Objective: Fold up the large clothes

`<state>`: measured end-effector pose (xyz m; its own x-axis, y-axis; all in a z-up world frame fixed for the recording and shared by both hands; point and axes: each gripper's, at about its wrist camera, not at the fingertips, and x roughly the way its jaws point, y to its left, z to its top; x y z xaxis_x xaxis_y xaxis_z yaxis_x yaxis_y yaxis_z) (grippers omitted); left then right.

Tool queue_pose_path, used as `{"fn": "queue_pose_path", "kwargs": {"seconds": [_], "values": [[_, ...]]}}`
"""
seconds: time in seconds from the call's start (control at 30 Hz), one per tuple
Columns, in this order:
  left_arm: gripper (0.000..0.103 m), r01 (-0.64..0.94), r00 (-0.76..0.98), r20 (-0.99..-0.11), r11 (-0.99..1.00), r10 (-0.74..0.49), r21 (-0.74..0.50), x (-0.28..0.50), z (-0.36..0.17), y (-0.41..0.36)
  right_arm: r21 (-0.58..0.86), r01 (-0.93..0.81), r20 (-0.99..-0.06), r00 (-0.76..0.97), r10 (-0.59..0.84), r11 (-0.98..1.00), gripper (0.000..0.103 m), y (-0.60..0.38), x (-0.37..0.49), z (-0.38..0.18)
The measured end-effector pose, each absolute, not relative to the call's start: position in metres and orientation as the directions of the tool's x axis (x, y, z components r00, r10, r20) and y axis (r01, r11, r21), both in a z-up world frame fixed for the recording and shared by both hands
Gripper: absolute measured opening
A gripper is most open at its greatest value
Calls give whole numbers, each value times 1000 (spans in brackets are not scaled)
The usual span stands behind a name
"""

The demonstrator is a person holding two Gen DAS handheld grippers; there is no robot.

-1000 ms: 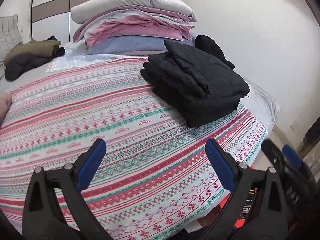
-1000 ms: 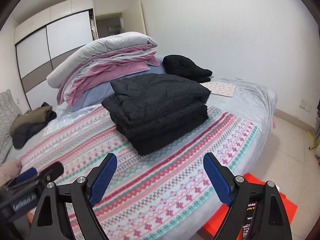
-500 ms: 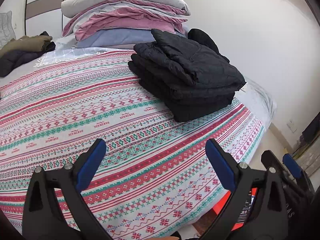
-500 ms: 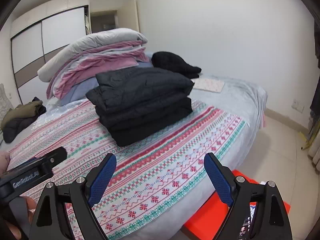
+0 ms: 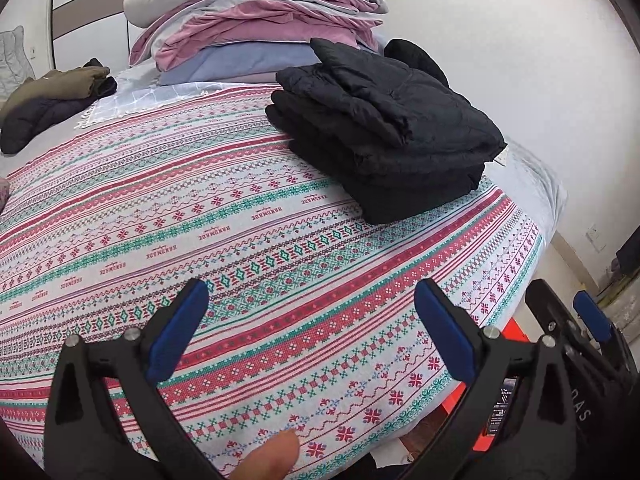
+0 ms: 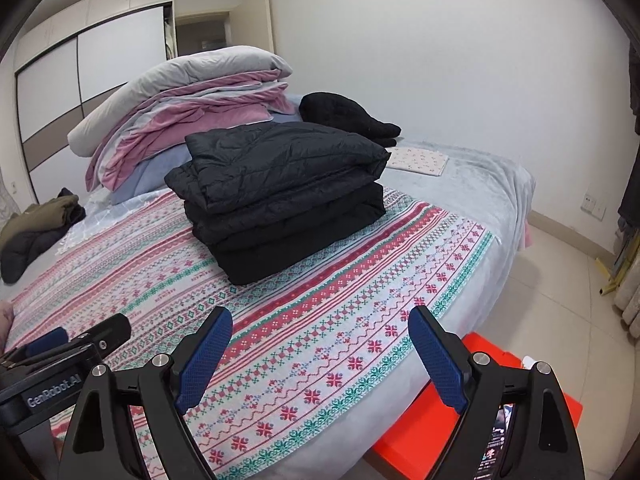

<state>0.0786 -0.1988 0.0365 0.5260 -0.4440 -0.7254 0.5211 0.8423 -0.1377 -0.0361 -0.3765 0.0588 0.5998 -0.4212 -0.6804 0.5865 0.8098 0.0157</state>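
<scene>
A black quilted jacket (image 5: pixel 384 128) lies folded in a neat thick stack on the patterned bedspread (image 5: pixel 200 216), toward the bed's far right. It also shows in the right wrist view (image 6: pixel 280 192). My left gripper (image 5: pixel 312 328) is open and empty, held over the near edge of the bed, well short of the jacket. My right gripper (image 6: pixel 320 352) is open and empty too, over the bed's near corner. The right gripper's body shows at the right edge of the left wrist view (image 5: pixel 576 332). The left gripper's body shows at the left of the right wrist view (image 6: pixel 60 364).
A tall pile of grey, pink and blue bedding (image 5: pixel 256 28) sits behind the jacket. A black knitted garment (image 6: pixel 344 116) lies by the wall. Olive and dark clothes (image 5: pixel 52 100) lie at the far left. A red box (image 6: pixel 472 428) stands on the floor by the bed.
Both grippers have shifted a little in front of the bed, so the view has swung slightly. The folded jacket has not moved and both grippers have stayed open.
</scene>
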Motion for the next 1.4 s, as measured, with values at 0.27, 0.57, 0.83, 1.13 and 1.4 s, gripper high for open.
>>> {"fn": "queue_pose_path", "kwargs": {"seconds": [0.27,0.57,0.83,1.13,1.4], "values": [[102,530,528,-734,841,-427,-108,80,32,-200,11,593,-678,596,-430,805,103,-376,-30,53],[102,534,532,-723,837,-440,-117,82,32,-199,27,617,-676,590,-440,786,103,-381,-26,49],[102,539,529,-724,834,-443,-117,82,30,-199,16,613,-682,584,-440,790,103,-379,-23,46],[102,537,531,-722,835,-443,-118,82,31,-200,-4,615,-683,575,-451,789,103,-377,-21,46],[102,534,534,-721,838,-441,-117,83,31,-200,-20,614,-683,568,-459,789,103,-374,-19,45]]}}
